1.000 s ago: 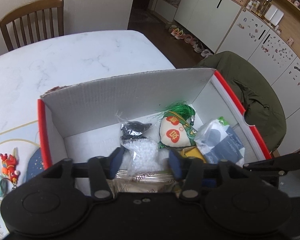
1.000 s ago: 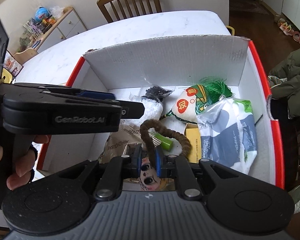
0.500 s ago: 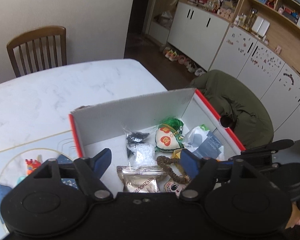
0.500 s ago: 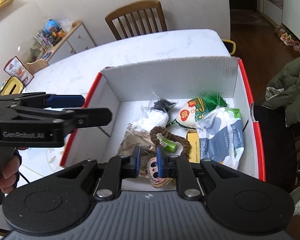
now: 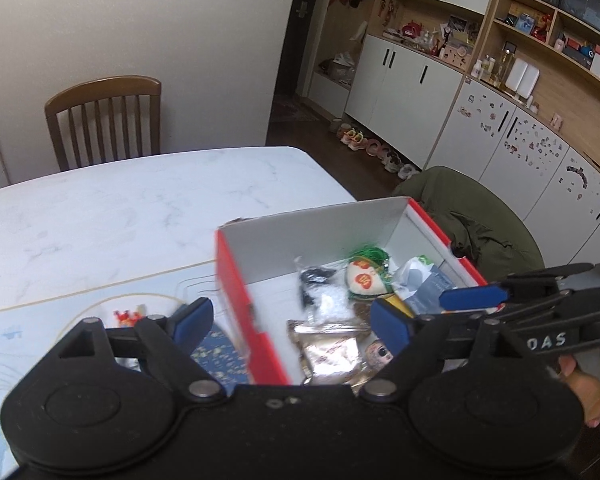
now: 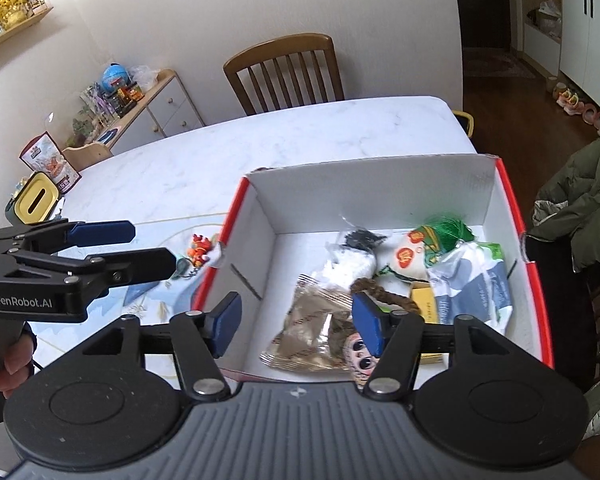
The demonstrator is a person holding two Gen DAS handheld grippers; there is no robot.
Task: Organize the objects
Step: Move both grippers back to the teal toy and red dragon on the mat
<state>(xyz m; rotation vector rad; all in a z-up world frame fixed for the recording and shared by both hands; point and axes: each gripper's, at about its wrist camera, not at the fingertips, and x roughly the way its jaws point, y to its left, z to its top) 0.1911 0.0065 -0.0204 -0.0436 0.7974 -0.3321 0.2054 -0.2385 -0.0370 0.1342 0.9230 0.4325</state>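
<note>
Fingers on both tools stand wide apart with nothing between them: the left gripper (image 5: 290, 320) hangs over the near left wall of the red-edged white cardboard box (image 6: 380, 184), and the right gripper (image 6: 296, 322) hovers over the box's near end.

What seems left to tidy is the small red-and-orange toy charm (image 6: 199, 251), which lies outside the box on the pale blue patterned mat (image 6: 148, 296) covering that part of the white marble tabletop (image 5: 120, 216), just beside the box's left wall. It looks light and hard, with small limbs and a dangling attachment, so a pinch across its body would likely hold better than catching the loop.

Inside the box lie a crinkly clear snack packet (image 6: 312, 328), a brown braided loop (image 6: 384, 296), a doll face (image 6: 356, 354), a white beaded bag (image 6: 352, 260), a green-tasselled cloth sachet (image 6: 428, 244) and a soft blue-and-white plastic pouch (image 6: 472, 284); all look light and yielding.
</note>
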